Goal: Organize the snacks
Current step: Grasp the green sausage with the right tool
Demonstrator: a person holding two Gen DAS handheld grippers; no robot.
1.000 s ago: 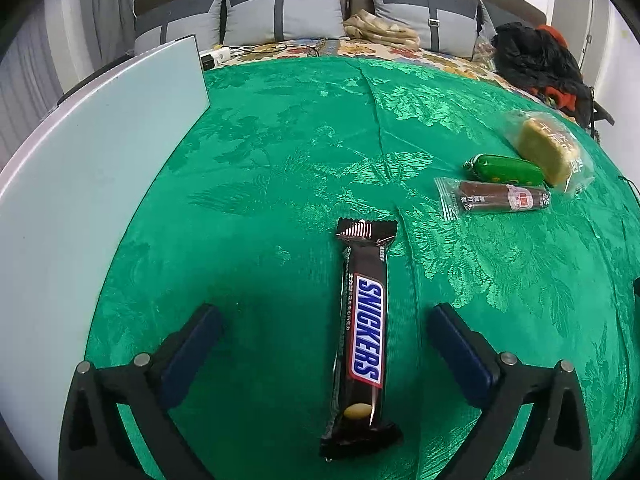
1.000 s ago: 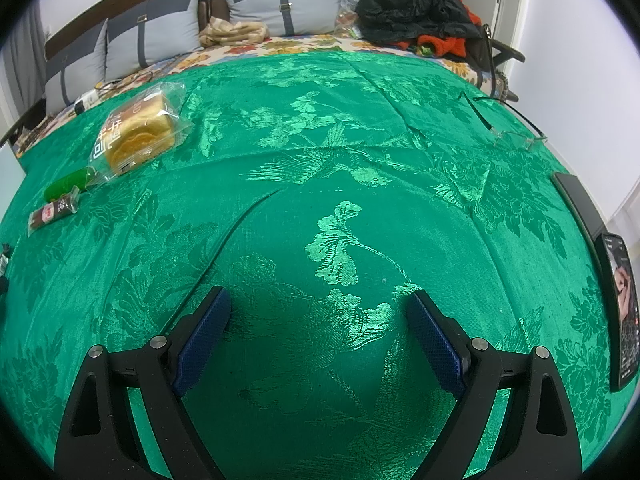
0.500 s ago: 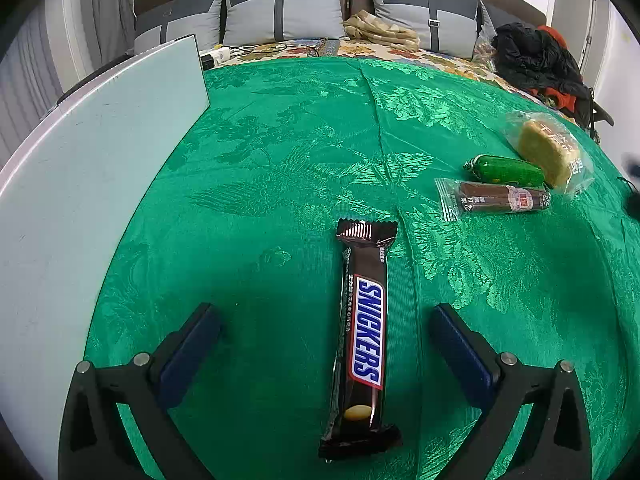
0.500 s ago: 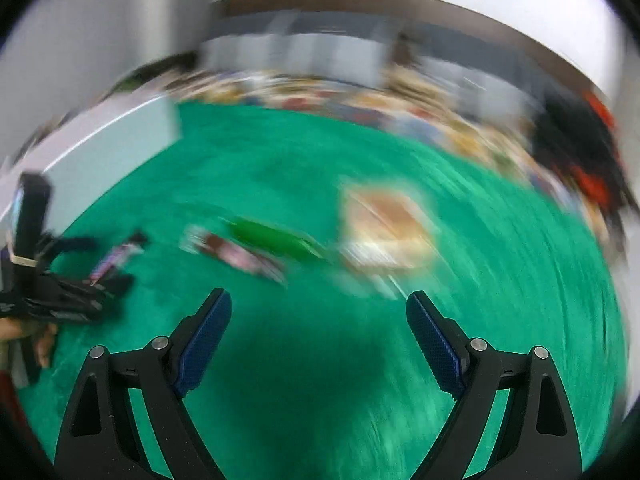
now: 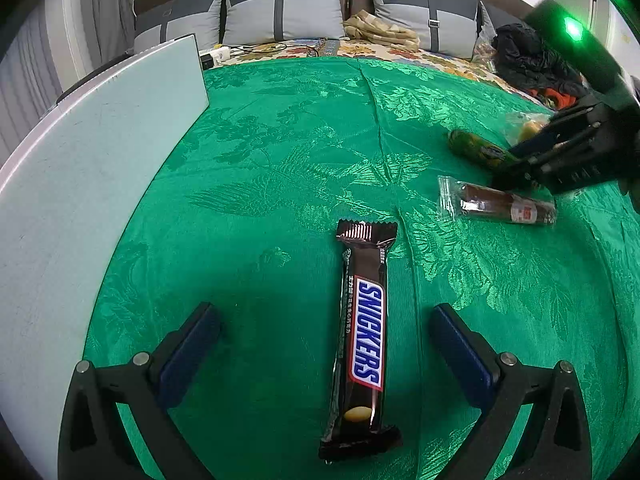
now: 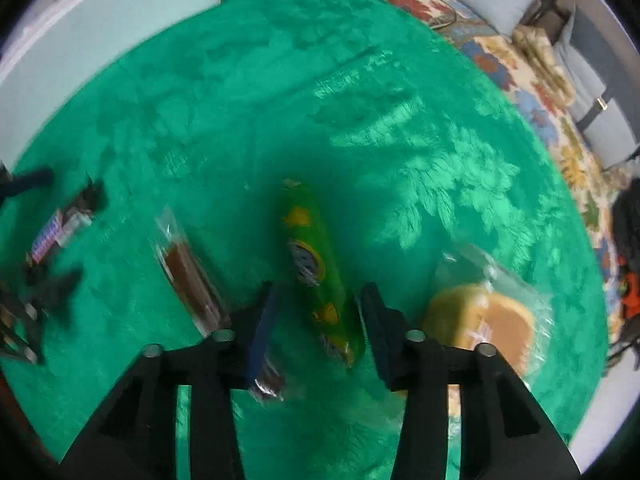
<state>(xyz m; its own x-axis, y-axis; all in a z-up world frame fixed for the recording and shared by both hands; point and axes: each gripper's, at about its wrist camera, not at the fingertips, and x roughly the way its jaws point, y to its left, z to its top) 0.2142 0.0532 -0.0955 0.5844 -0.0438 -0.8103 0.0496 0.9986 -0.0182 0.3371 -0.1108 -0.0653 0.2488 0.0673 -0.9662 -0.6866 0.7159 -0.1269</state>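
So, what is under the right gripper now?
The green sausage lies on the green cloth between the fingers of the right gripper, whose jaws have just been closing. Its near end is partly hidden.

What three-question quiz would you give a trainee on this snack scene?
1. True or false: the left claw grips the Snickers bar.
2. Which snack lies between the right claw's fingers? A green-wrapped snack, B brown stick, C wrapped cake.
3. Fill in: the cloth is ____.
Key: 1 false, it stands open around the bar; 2 A, the jaws have just been closing, snack between them; 3 green.
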